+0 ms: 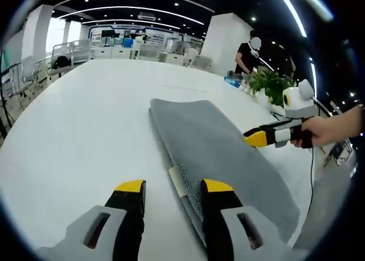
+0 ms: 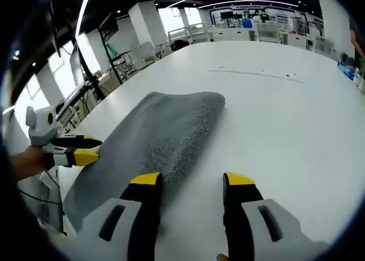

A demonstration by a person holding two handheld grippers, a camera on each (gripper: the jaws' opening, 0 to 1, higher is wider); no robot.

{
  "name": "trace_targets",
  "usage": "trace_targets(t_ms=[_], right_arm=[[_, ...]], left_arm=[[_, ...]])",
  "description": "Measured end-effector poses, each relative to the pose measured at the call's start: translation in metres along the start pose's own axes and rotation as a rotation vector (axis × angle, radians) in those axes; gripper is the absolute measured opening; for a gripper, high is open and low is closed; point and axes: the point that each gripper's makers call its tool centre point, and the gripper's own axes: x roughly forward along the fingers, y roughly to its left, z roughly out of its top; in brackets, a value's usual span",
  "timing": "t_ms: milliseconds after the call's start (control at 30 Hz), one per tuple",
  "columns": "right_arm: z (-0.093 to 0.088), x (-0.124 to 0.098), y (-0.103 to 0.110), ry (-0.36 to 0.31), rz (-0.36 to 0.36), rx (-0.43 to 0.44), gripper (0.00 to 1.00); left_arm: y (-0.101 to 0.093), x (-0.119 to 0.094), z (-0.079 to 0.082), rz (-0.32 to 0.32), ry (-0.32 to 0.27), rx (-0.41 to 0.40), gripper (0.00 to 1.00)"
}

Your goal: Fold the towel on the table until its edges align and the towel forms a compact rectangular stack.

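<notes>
Grey terry towel point(image 1: 217, 153), folded long, flat on white round table point(image 1: 85, 118). Left gripper point(image 1: 174, 188) jaws spread at near edge; right gripper point(image 2: 191, 181) jaws spread likewise.

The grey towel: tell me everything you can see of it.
The grey towel lies flat on the white table, a long strip already folded, with layered edges along one long side. It looks like soft, nubby terry cloth, and a pale tag shows at that layered edge. Its far end is rounded and smooth. The left gripper hovers open over the near layered edge; the right gripper hovers open at the opposite long edge. No firm grip on it can be seen.
</notes>
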Motion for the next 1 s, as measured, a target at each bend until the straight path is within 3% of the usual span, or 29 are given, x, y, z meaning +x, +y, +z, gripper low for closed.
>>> trace_targets(t_ms=[333,467,567,733,1000], right_arm=[[-0.013,-0.006,0.007,-0.034,0.005,-0.033,0.35],[-0.015,-0.006,0.015,-0.025,0.01,-0.081,0.26],[-0.017,-0.003,0.02,-0.026,0.035,-0.072,0.16],[-0.017,-0.001,0.023,-0.024,0.053,-0.077,0.09],[-0.018,-0.001,0.02,-0.013,0.069,-0.116,0.06]], left_arm=[[-0.004,0.009,-0.001,-0.025,0.037,0.063,0.32],[-0.005,0.009,-0.002,-0.01,0.04,0.075,0.29],[-0.016,0.013,-0.008,-0.059,0.055,0.05,0.18],[-0.011,0.014,-0.006,-0.028,0.038,0.083,0.18],[-0.018,0.019,-0.007,-0.027,0.061,0.122,0.11]])
